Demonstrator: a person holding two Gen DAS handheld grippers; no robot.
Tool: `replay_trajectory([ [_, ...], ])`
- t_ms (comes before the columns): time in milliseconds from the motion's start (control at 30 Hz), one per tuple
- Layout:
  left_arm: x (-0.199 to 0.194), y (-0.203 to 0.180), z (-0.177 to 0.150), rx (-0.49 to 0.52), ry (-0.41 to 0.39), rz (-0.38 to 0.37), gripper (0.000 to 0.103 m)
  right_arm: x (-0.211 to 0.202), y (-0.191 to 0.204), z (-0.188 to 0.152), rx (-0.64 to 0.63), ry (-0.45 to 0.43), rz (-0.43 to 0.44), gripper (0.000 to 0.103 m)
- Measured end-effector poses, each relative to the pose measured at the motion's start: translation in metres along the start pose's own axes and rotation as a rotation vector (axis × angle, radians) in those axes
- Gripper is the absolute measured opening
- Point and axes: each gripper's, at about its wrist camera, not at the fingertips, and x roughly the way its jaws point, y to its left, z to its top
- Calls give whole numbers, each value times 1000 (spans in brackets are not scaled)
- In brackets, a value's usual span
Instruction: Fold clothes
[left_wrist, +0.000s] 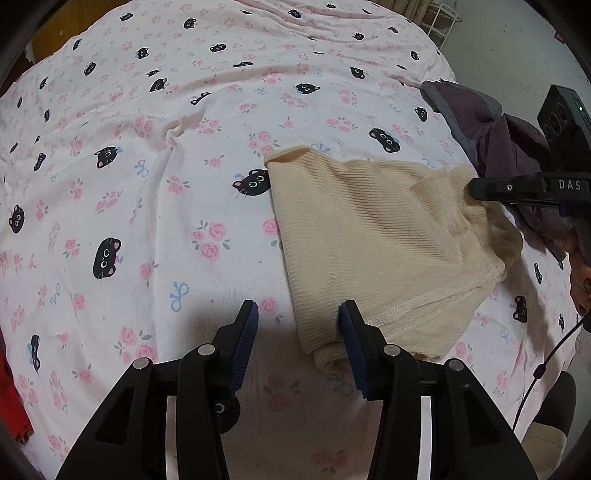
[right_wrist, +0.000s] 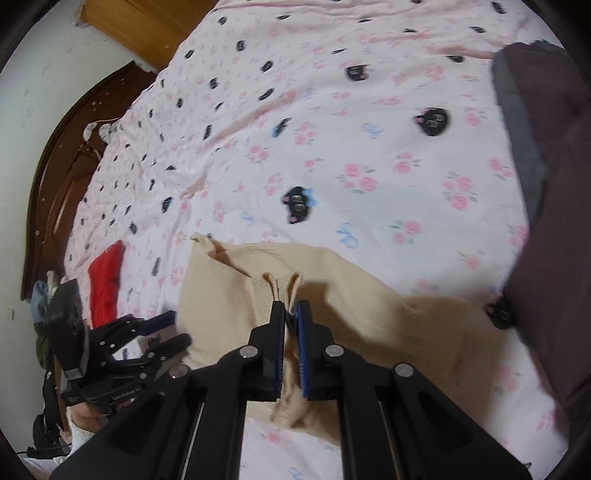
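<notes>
Beige ribbed top (left_wrist: 373, 236) lies on the bed sheet (left_wrist: 147, 166), partly folded, at about 3 o'clock of centre in the left wrist view and 6 o'clock in the right wrist view. It rests flat except where one edge is pinched up.

Right gripper (right_wrist: 291, 314): jaws closed on a bunched edge of the top, with two small fabric loops poking out past the tips toward 12 o'clock. In the left wrist view it comes in from 3 o'clock, tip on the top's far corner.

Left gripper (left_wrist: 299, 314): jaws apart, nothing held. Its right finger sits over the top's near hem at 6 o'clock; the left finger is over bare sheet. Can't tell if the pad touches cloth.

Dark purple garment (left_wrist: 509, 140) sits at 2 o'clock, just beside the top. Red cloth (right_wrist: 105, 284) is at 9 o'clock in the right view, well apart.

Risks, as I judge them:
- Right grip is narrow, only a bunch of edge. A quick pull could slip the ribbed knit out, or drag one layer and undo the fold.
- With the left side loose, the whole top may slide across the sheet instead of folding, since nothing pins the hem.
- The sheet is thin and wrinkled, so a low left closing could pinch sheet along with the hem.
- A swing toward 2 o'clock could snag the purple garment.
- The right view is motion-blurred, so edge alignment is hard to check.
</notes>
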Motion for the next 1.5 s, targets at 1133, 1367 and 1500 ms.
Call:
replay_trajectory([
  [1133,3,3,-1,-16,16,-14,43,32,-9,11,66,28,120,4],
  [1367,4,3,-1,-20,21,-19,44,11,-17,10,81,-27,132,3],
  [1500,5,2,0,-20,23,-17,45,2,-29,7,95,-33,104,3],
])
